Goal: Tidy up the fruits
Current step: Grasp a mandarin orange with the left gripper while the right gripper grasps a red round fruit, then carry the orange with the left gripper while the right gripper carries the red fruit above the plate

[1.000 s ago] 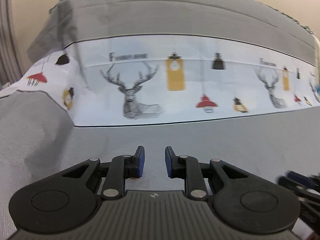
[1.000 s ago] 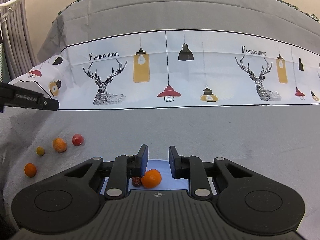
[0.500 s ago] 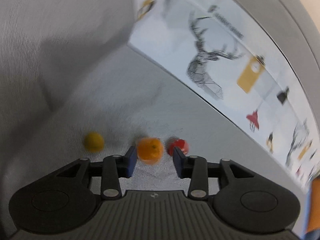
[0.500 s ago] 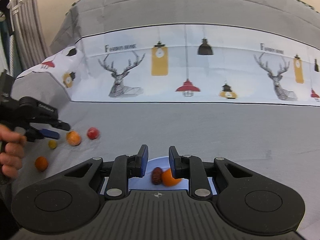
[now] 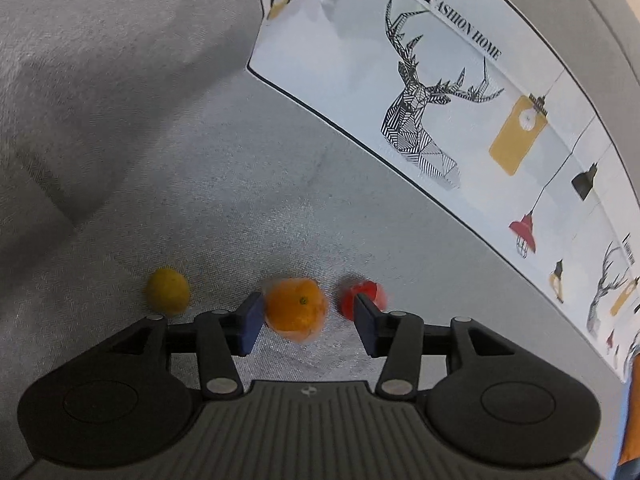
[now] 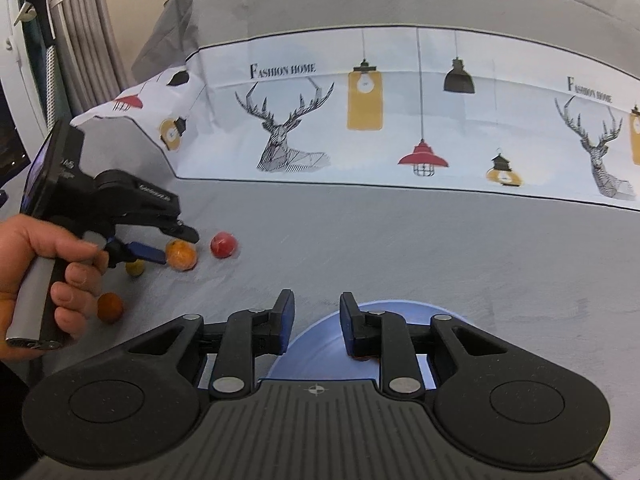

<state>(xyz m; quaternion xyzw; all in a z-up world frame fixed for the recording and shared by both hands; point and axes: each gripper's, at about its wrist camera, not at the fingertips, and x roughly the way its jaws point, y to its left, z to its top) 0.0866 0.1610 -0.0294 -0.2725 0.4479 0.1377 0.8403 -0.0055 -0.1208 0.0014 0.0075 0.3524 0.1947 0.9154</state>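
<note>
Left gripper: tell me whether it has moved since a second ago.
Yes. In the right wrist view the left gripper has come in and down from the left edge toward the orange fruit on the grey cover, jaws open around it.

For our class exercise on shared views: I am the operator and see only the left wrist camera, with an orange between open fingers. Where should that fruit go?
Observer: A blue plate lies under the right gripper, outside your view.
Operator: Is that gripper carrying anything?
Observer: No, its jaws are opening with nothing between them.
Operator: Any fruit I am missing?
Observer: A second small orange fruit lies below the person's left hand.
</note>
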